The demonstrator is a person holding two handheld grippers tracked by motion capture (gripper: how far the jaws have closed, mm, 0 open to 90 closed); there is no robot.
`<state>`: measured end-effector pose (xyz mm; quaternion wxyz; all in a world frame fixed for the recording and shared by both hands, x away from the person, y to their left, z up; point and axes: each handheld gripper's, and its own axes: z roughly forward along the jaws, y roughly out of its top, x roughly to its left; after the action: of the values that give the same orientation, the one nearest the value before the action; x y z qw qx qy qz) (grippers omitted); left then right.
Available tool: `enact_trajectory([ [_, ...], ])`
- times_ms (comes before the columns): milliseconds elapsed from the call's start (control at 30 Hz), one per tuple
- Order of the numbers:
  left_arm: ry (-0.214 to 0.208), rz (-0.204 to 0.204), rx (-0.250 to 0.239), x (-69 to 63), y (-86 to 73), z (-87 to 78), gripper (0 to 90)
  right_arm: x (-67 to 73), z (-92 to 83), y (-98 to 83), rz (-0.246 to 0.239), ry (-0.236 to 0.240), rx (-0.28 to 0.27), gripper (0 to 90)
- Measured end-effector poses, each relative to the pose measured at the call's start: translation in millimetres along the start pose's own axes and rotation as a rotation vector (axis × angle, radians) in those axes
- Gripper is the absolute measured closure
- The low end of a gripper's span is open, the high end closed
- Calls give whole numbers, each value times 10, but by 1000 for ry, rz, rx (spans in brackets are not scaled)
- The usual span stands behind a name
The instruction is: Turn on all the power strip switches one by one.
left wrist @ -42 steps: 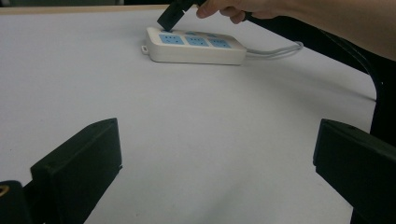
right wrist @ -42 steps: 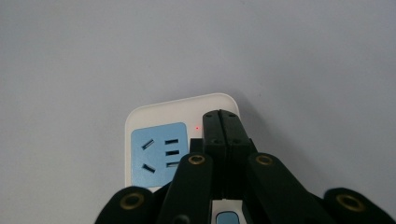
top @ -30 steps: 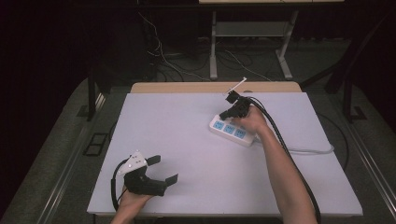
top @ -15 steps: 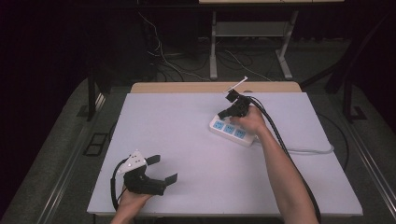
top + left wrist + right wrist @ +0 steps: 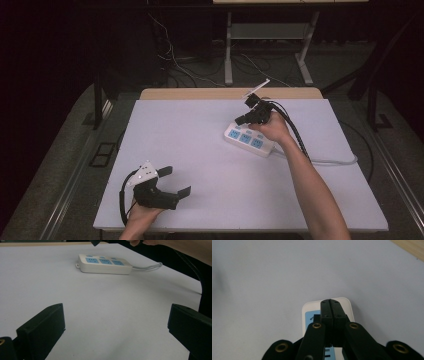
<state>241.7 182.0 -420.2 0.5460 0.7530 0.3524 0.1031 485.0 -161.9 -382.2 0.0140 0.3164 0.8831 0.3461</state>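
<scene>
Two grippers work over one white counter [image 5: 200, 150]. Nearest the person, the left gripper [image 5: 172, 181] rests at the near left corner with its jaws spread wide and holding nothing; its own view looks across bare surface toward the far side. Farther off, at the far right, lies a white power strip [image 5: 248, 140] with three blue socket faces, its grey cord [image 5: 330, 161] trailing off toward the right edge. The right gripper [image 5: 242, 119] is poised over the strip's far end, jaws pressed fully together with nothing between them; in the right gripper view the closed tips sit above the end socket [image 5: 312, 316]. Judged from this, the work on the strip looks barely begun: the jaws are positioned, but nothing is plugged in or moved. Whether the tips touch the strip cannot be told, since the jaws hide the socket beneath them.
</scene>
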Motion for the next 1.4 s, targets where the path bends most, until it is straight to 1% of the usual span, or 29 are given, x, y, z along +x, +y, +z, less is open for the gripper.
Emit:
enact_trajectory([
  [33,0,0,-1,-2,1,0,0,20,-56,-21,9,-3,-11,846],
  [67,0,-2,-2,-3,1,2,0,20,-56,-21,9,-3,-11,846],
  [100,0,-3,-2,-5,1,4,0,28,-87,-35,12,-1,-18,812],
  [167,0,-1,-2,-7,1,9,0,57,-158,-71,21,-18,-31,733],
  [200,0,-1,-1,-8,2,10,0,67,-204,-100,29,-19,-43,698],
  [300,-1,-2,-2,-15,3,17,0,91,-305,-172,50,-32,-70,572],
  [333,-3,-4,-3,-18,2,20,0,96,-339,-202,56,-29,-81,528],
  [367,-3,-3,-3,-20,2,22,0,101,-400,-258,75,-22,-90,464],
  [400,-3,-3,-3,-22,3,23,0,101,-400,-258,75,-22,-90,464],
  [467,-3,-1,-1,-26,4,25,0,106,-464,-314,85,-37,-100,410],
  [500,-4,-2,-2,-28,3,28,0,119,-545,-378,105,-45,-123,325],
  [533,-4,-2,-1,-29,3,28,0,119,-545,-378,105,-45,-123,325],
  [600,-5,-1,-1,-30,3,29,0,128,-602,-426,123,-49,-136,230],
  [633,-5,-1,-1,-30,4,30,0,147,-664,-482,139,-63,-149,117],
  [667,-5,-2,-1,-32,4,31,0,147,-664,-482,139,-63,-149,117],
  [700,-4,-2,-1,-33,4,32,0,162,-693,-512,142,-73,-152,99],
  [733,-5,-1,-1,-34,4,32,0,180,-720,-542,139,-79,-149,21],
  [767,-5,-1,-2,-38,4,33,0,199,-742,-572,142,-86,-147,2],
  [867,-6,0,-2,-41,5,38,0,262,-836,-685,144,-92,-169,3],
  [933,-7,0,-1,-45,5,41,0,297,-884,-748,150,-86,-176,3],
  [1000,-8,1,0,-47,6,43,0,344,-935,-817,147,-89,-182,3],
  [1033,-8,1,0,-48,6,44,0,378,-959,-862,153,-82,-190,3],
  [1067,-8,0,0,-49,6,45,0,405,-978,-900,148,-83,-198,3],
  [1200,-8,0,0,-52,7,45,0,507,-1032,-1037,150,-76,-217,4],
  [1267,-8,-1,-3,-53,7,44,0,593,-1056,-1169,158,-68,-228,4],
  [1300,-8,-2,-3,-52,7,43,0,593,-1056,-1169,158,-68,-228,4],
  [1400,-7,-3,-4,-50,6,42,0,664,-1073,-1293,166,-65,-244,4],
])
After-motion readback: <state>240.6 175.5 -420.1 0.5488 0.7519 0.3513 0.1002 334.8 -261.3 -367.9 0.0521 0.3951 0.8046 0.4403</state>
